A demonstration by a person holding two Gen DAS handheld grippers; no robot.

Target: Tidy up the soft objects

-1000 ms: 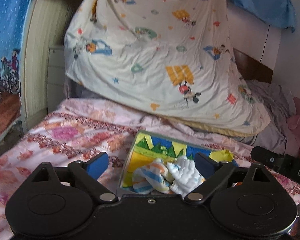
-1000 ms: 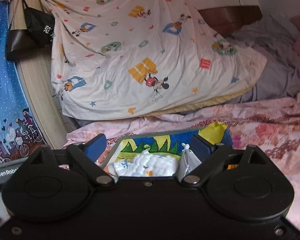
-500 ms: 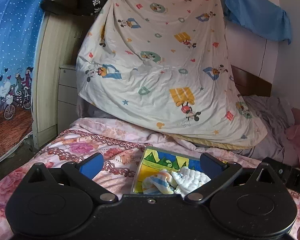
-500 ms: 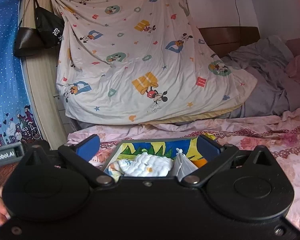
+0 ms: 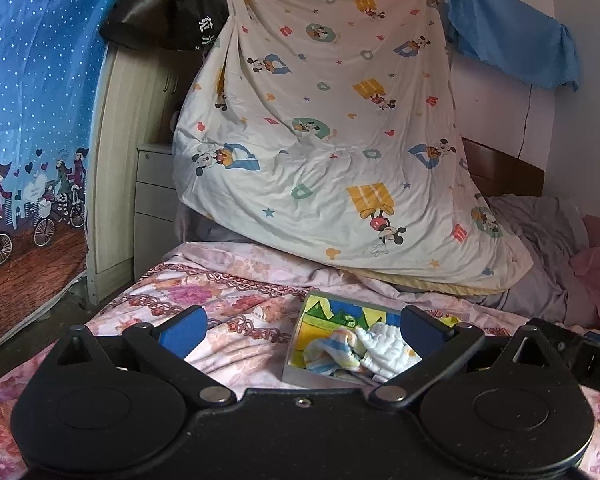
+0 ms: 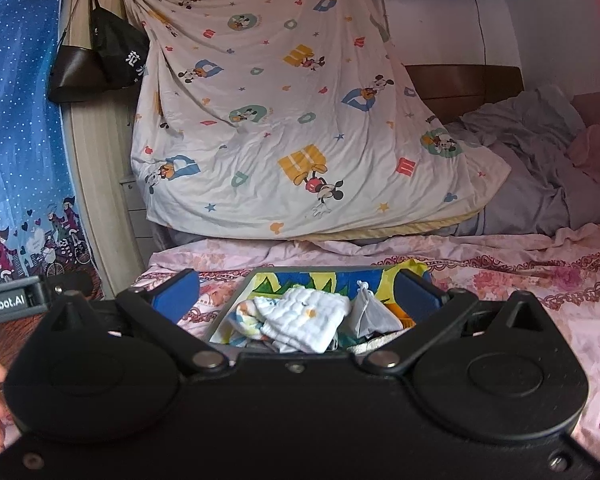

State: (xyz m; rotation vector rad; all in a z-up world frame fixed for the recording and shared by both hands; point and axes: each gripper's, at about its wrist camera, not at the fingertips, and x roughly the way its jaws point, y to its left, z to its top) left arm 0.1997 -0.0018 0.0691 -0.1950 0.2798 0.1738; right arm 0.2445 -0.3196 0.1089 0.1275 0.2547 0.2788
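Two black handheld grippers, left (image 5: 300,326) and right (image 6: 296,294), hover with jaws wide and empty, near the colourful open box (image 6: 320,278) on the floral bed (image 6: 540,280). Small white cloths (image 6: 304,316) lie inside; sorting seems nearly finished, so next comes picking any remaining item.

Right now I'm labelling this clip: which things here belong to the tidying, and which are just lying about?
Belong:
storage box
white cloth
striped cloth
grey pouch
left gripper, open
right gripper, open

Lying about:
cartoon sheet
black bags
grey bedding
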